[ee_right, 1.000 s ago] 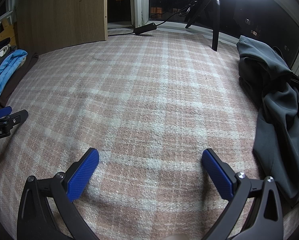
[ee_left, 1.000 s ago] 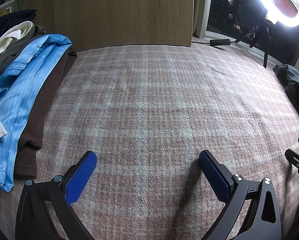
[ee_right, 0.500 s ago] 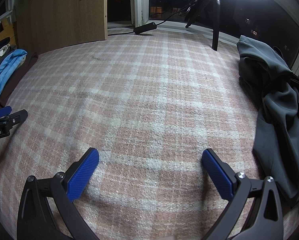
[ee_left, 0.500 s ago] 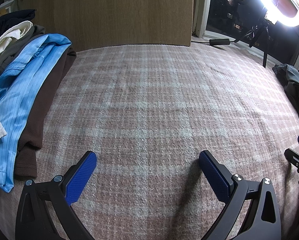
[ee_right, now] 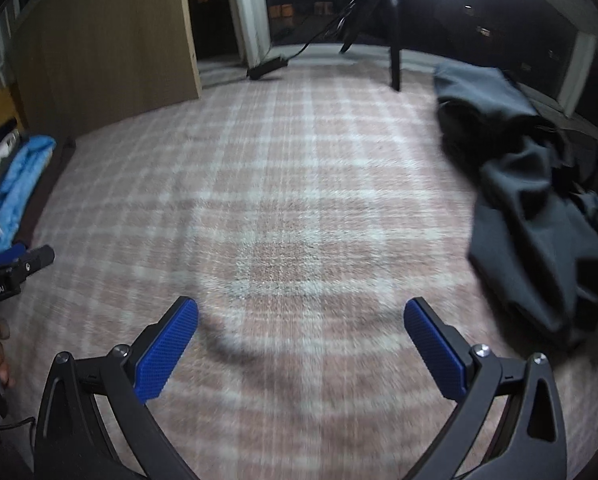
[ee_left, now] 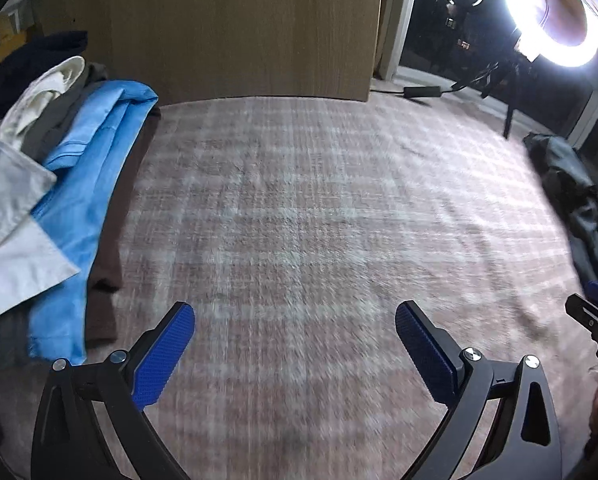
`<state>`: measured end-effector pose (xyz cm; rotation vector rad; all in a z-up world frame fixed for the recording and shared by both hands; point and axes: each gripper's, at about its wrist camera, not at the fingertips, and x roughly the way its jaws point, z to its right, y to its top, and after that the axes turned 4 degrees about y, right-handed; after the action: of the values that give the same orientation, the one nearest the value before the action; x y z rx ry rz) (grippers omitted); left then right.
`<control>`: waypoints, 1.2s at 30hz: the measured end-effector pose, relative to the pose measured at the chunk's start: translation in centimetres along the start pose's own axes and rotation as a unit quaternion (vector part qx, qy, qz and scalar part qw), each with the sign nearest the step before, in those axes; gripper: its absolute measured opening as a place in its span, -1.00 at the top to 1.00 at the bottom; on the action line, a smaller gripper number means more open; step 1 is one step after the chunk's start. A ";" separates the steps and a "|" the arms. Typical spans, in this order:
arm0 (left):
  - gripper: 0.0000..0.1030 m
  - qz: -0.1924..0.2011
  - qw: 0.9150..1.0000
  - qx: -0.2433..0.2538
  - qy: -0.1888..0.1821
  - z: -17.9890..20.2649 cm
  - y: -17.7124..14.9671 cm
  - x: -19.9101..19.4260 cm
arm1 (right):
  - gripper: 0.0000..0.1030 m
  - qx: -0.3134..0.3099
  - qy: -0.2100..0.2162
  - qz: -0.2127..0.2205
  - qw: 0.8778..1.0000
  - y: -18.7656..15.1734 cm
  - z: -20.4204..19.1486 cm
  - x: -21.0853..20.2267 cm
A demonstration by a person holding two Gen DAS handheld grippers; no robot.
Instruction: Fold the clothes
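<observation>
A stack of folded clothes lies at the left, with a light blue shirt (ee_left: 87, 184) on a brown garment (ee_left: 111, 236) and a white one (ee_left: 15, 240); the stack also shows in the right wrist view (ee_right: 19, 184). A crumpled dark grey garment (ee_right: 539, 208) lies at the right, seen small in the left wrist view (ee_left: 579, 200). My left gripper (ee_left: 295, 344) is open and empty over the plaid cloth. My right gripper (ee_right: 301, 340) is open and empty, left of the grey garment. Each gripper's tip shows in the other's view.
A pink and white plaid cloth (ee_left: 319, 220) covers the surface. A wooden board (ee_left: 227, 28) stands at the back. A ring light (ee_left: 555, 8) on a dark stand (ee_right: 395, 52) and a cable adapter (ee_right: 267, 68) are by the window.
Both views are now blurred by motion. Both grippers have risen and pulled back a little, so more of the clothes stack and the grey garment shows. Jaws stay open.
</observation>
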<state>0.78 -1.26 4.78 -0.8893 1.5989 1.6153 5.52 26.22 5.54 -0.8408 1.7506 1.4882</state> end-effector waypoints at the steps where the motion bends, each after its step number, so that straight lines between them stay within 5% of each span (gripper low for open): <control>1: -0.96 -0.002 1.000 -0.002 -0.006 -0.1 0.1 -0.6 | -1.00 0.007 0.001 0.005 1.000 0.2 0.1 -0.7; 10: -0.96 0.057 0.998 0.025 -0.022 -0.8 1.2 -8.6 | -1.00 0.057 -0.024 0.076 0.995 1.2 1.6 -9.6; 22: -0.96 0.127 0.989 0.037 -0.063 -1.3 1.4 -15.8 | -1.00 0.109 -0.112 0.146 0.977 0.8 5.7 -19.9; 36: -0.96 0.176 0.983 0.055 -0.013 5.2 4.1 -18.4 | -1.00 0.086 -0.166 0.190 0.964 4.3 12.4 -23.2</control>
<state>7.03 3.84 22.56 -0.5460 1.8858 1.7429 16.07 40.11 25.64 -0.1535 1.8116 1.5788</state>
